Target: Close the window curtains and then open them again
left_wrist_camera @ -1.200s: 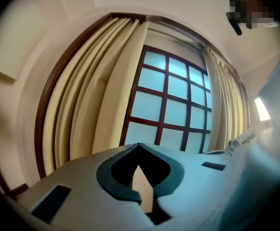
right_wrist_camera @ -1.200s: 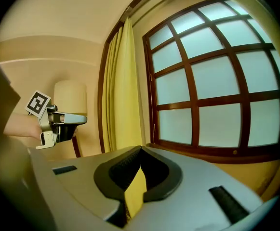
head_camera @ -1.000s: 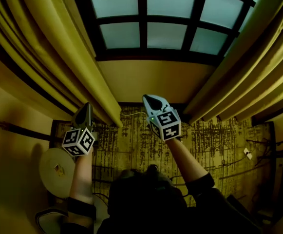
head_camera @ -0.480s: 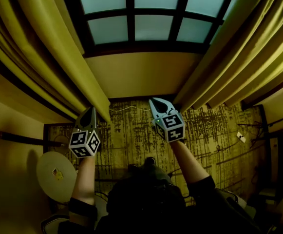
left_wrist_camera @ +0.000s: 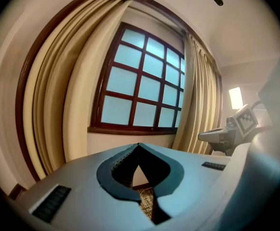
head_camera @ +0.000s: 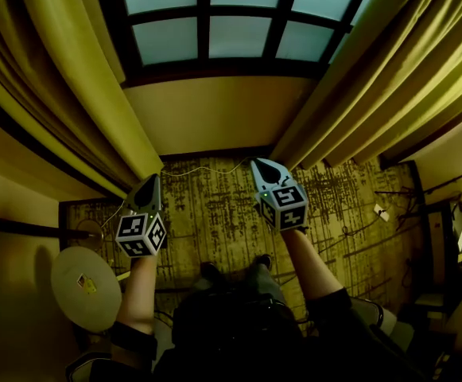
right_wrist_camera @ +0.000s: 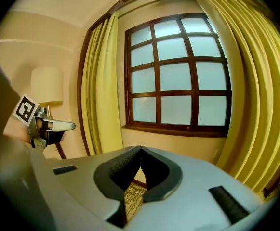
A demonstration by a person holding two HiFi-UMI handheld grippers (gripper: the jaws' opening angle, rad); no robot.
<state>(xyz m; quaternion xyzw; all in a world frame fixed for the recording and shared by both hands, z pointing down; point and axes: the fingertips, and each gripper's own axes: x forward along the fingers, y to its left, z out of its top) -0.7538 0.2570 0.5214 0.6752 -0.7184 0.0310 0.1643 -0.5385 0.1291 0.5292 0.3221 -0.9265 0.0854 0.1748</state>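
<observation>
Curtains, two in number, hang drawn aside, the left curtain [head_camera: 64,78] and the right curtain [head_camera: 390,78] flanking the one dark-framed window [head_camera: 231,22], as the left gripper [head_camera: 150,181] and the right gripper [head_camera: 265,166] point toward it with fingers [right_wrist_camera: 112,173] pressed together on nothing, clear of both curtains.

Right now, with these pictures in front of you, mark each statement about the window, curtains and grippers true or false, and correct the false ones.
1. The curtains cover the window. False: the left curtain and the right curtain hang gathered at the sides, leaving the panes bare.
2. The left gripper and the right gripper both have their jaws together. True.
3. The left gripper grips the left curtain. False: it holds nothing and is clear of the fabric.
4. A patterned carpet lies below the window. True.
</observation>
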